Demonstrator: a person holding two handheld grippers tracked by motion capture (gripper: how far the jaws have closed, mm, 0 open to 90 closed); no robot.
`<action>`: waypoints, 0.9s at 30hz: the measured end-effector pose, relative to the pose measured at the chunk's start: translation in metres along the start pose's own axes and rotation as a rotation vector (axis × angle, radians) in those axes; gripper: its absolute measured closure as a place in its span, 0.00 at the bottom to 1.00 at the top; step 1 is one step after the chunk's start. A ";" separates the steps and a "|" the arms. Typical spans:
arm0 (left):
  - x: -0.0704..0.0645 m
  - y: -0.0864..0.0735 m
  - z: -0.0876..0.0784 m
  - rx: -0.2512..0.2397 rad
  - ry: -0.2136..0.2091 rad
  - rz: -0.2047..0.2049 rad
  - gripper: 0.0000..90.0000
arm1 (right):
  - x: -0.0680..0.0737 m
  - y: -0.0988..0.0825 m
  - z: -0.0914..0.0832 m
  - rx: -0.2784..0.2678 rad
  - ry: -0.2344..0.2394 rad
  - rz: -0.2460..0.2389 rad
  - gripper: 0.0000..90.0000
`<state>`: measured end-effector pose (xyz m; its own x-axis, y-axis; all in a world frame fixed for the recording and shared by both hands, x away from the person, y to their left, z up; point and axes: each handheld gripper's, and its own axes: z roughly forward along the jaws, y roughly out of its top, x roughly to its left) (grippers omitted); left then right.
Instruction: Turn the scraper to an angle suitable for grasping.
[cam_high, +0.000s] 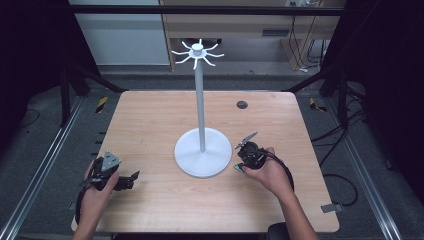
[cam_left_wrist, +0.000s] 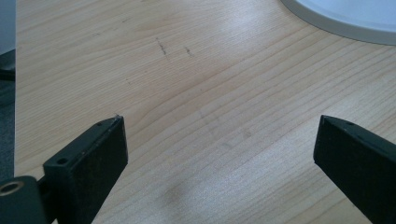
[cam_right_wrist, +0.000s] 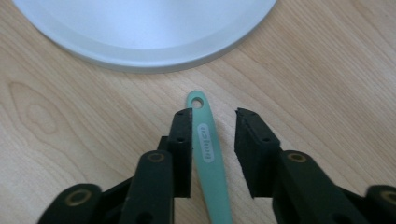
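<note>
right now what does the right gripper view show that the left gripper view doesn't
Right gripper view alone: a green handle with a hanging hole at its tip, lying on the table between the right claw, whose jaws stand slightly apart around it without closing.

Left gripper view alone: the left claw spread wide over bare wood, and the table's edge at the picture's left.

Both: the wooden table and the rim of the white stand base.

left tool (cam_high: 134, 176) spread wide, right tool (cam_high: 239, 169) part-open
</note>
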<state>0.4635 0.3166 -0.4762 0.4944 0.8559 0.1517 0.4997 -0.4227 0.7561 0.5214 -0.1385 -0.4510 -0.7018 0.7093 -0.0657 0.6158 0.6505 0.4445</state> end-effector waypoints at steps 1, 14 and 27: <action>0.000 0.000 0.000 -0.001 0.000 0.000 0.03 | 0.000 0.002 0.000 0.015 0.000 -0.007 0.72; 0.000 0.000 0.000 0.002 -0.003 -0.001 0.03 | -0.005 0.006 0.012 0.116 0.043 -0.035 0.70; -0.001 0.000 0.000 0.004 -0.007 0.005 0.04 | -0.004 0.007 0.019 0.163 0.051 -0.032 0.74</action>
<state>0.4630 0.3153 -0.4768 0.5021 0.8515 0.1512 0.5002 -0.4286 0.7524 0.5352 -0.1318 -0.4645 -0.7365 0.6758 -0.0302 0.6401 0.7107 0.2920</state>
